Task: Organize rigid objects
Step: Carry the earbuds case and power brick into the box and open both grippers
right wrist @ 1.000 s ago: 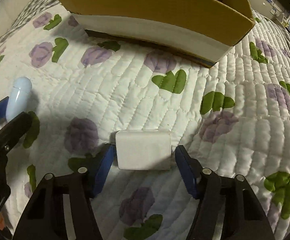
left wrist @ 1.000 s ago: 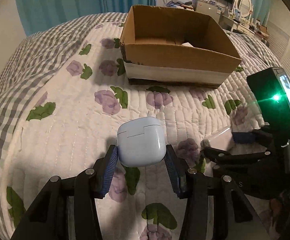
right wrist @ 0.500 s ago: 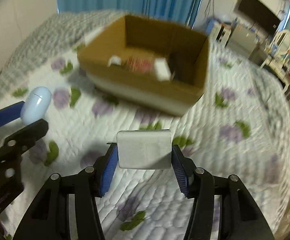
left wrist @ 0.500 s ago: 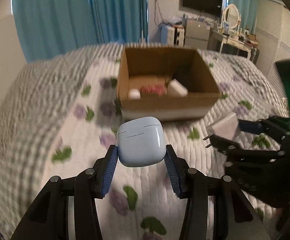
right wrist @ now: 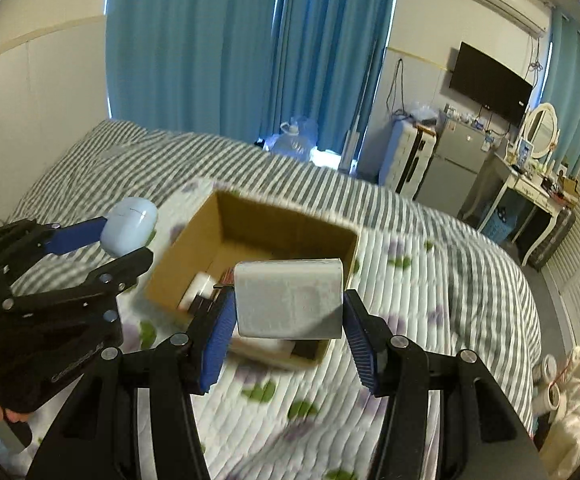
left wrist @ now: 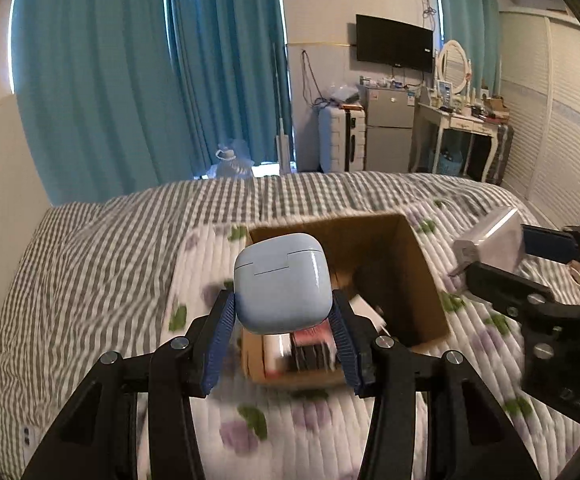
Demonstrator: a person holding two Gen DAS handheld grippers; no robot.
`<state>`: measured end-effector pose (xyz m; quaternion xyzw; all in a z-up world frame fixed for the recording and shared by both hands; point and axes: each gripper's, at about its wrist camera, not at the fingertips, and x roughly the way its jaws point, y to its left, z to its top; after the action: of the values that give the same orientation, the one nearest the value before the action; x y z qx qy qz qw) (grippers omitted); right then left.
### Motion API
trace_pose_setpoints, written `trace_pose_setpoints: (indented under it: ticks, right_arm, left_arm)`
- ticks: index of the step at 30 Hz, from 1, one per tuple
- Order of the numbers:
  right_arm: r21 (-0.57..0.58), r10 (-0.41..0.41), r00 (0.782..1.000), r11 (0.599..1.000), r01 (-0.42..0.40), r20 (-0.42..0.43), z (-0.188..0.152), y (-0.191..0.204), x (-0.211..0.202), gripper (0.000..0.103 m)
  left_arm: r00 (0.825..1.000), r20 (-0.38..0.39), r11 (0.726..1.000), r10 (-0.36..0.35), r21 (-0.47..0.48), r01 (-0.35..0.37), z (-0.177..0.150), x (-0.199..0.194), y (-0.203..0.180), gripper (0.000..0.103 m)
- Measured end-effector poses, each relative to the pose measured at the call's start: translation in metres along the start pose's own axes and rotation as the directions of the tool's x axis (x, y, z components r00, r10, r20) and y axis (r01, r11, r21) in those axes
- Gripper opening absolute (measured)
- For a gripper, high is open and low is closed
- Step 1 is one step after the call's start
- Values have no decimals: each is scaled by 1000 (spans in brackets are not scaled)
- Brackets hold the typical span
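My left gripper [left wrist: 283, 320] is shut on a pale blue earbud case [left wrist: 281, 282], held in the air above the near end of a cardboard box [left wrist: 422, 264]. My right gripper [right wrist: 288, 330] is shut on a white charger block [right wrist: 288, 298], also lifted, over the near right corner of the same box [right wrist: 194, 248]. In the right wrist view the left gripper [right wrist: 126, 240] with the blue case [right wrist: 129, 225] hangs to the left of the box. The left wrist view shows the charger [left wrist: 488, 242] at the right. Small items lie inside the box, partly hidden.
The box rests on a floral quilt [right wrist: 410, 304] over a grey striped bed. Blue curtains [left wrist: 130, 80], a white suitcase [left wrist: 340, 140], a small fridge [left wrist: 388, 128] and a dressing table [left wrist: 454, 128] stand beyond the bed. A wall TV [right wrist: 488, 82] hangs at the back.
Both grippers have risen from the quilt with their objects and now look down into the box from above. The right gripper closed onto the charger during the lift.
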<state>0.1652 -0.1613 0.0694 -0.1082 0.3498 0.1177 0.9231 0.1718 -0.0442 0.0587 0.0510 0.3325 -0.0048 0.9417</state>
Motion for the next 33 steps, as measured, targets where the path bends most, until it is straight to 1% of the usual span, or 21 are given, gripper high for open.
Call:
trace_pose_setpoints:
  ticks: [3, 6, 8, 10, 13, 15, 17, 18, 22, 25, 26, 28, 30, 33]
  right_arm:
    - [12, 22, 1000, 1000, -23, 7, 17, -12, 16, 53]
    - [16, 25, 1000, 1000, -25, -3, 28, -23, 40, 53]
    - [20, 25, 1000, 999, -25, -7, 32, -29, 56, 53]
    - [28, 36, 999, 999, -36, -17, 37, -35, 77, 53]
    - [23, 37, 999, 999, -37, -40, 39, -41, 103, 53]
    - [24, 48, 997, 999, -46, -57, 38, -44, 120, 53]
    - [28, 57, 996, 998, -56, -70, 34, -46, 132, 53]
    - [26, 62, 995, 998, -60, -77, 32, -47, 138, 53]
    - [29, 76, 993, 997, -73, -92, 25, -48, 150, 53]
    - [38, 83, 992, 996, -80, -96, 21, -51, 154, 53]
    - [41, 84, 992, 996, -80, -95, 20, -52, 154, 53]
    - [49, 85, 992, 995, -81, -91, 19, -54, 153, 53]
    - [62, 88, 992, 995, -83, -86, 20, -57, 153, 53]
    - [85, 103, 991, 992, -96, -81, 22, -61, 154, 53]
  left_arm:
    - [1000, -16, 1000, 4, 8, -4, 14, 29, 3, 48]
    - [998, -51, 999, -32, 4, 32, 24, 66, 5, 48]
    - [997, -68, 999, -43, 2, 43, 28, 86, 4, 48]
    - [995, -82, 998, -56, 5, 56, 28, 105, 3, 48]
    - [988, -121, 995, -96, -1, 97, 27, 135, 4, 48]
    - [983, -150, 994, -105, -1, 107, 23, 149, 3, 48]
    - [981, -170, 995, -95, 9, 98, 20, 160, 1, 48]
    - [980, -176, 995, -91, 13, 95, 18, 164, 0, 48]
    - [973, -197, 992, -120, 7, 124, 13, 174, -2, 49]
    - [977, -190, 994, -94, 31, 102, 11, 175, -5, 52]
    - [978, -189, 995, -90, 29, 98, 13, 173, -5, 56]
    - [977, -184, 994, -105, 1, 107, 15, 169, -1, 59]
    - [978, -174, 994, -111, -20, 110, 18, 163, 3, 59]
    - [985, -135, 994, -104, -45, 98, 25, 151, 13, 59]
